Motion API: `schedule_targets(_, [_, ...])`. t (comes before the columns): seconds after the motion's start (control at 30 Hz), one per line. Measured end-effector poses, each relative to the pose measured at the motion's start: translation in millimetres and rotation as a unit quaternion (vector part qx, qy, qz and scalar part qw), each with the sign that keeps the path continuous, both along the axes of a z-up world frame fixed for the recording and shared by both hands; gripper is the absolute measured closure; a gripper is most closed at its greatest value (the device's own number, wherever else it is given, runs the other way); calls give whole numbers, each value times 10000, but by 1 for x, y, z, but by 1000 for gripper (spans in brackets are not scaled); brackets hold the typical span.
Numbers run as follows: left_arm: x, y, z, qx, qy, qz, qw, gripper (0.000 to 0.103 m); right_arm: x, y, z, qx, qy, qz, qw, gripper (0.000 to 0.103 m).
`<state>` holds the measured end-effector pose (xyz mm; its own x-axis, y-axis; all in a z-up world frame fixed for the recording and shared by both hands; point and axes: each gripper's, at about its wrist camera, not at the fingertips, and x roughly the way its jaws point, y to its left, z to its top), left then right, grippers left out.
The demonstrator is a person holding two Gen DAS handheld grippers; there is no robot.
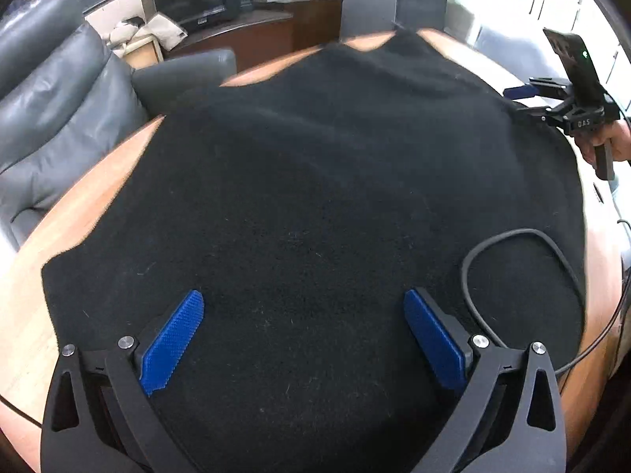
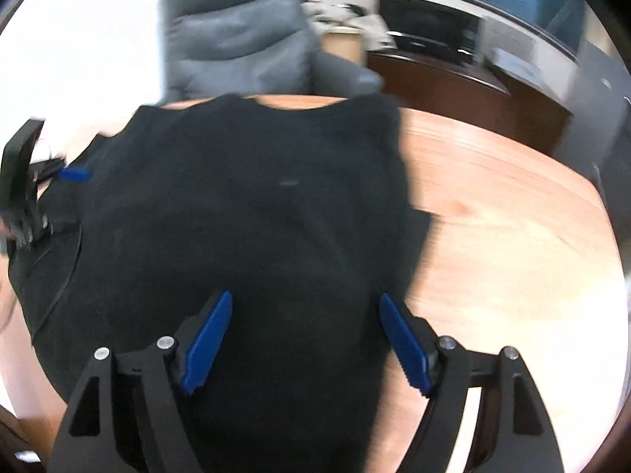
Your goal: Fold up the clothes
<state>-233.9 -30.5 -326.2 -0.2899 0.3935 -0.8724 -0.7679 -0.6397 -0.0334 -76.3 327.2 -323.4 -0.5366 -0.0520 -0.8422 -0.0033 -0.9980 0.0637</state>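
A black garment [image 1: 315, 181] lies spread flat on a wooden table [image 1: 79, 213]. My left gripper [image 1: 303, 297] hovers over its near part, jaws wide open, blue pads apart, nothing pinched between them. At the garment's far right edge a hand holds my right gripper [image 1: 524, 100]. In the right wrist view the same garment [image 2: 244, 205] runs away from me, neckline at the far end. My right gripper [image 2: 305, 297] stands open above its near right edge, with cloth under the jaws and not gripped. My left gripper's blue pad [image 2: 75, 174] shows at the left edge.
A dark cable [image 1: 512, 236] loops across the garment's near right part. Bare table [image 2: 512, 216] lies to the garment's right. A grey armchair [image 1: 59, 110] stands beyond the table. Behind it is a dark wooden cabinet [image 2: 453, 79].
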Motion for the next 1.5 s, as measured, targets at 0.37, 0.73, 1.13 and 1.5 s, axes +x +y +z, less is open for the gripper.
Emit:
schedule_targets(0.37, [15, 7, 33, 280, 419, -1658, 9849, 1, 70, 76, -23, -2925, -703, 63, 9537, 21])
schedule_targets(0.73, [27, 47, -4, 22, 508, -2306, 9717, 3, 36, 22, -35, -2617, -610, 505, 9619, 30])
schedule_targets(1.13, [37, 155, -16, 282, 563, -2076, 9762, 3, 39, -3, 102, -1106, 612, 345, 9914, 73])
schedule_targets(1.5, [23, 139, -4, 464, 725, -2315, 9690, 5, 51, 11, 141, 212, 592, 1251, 9902, 73])
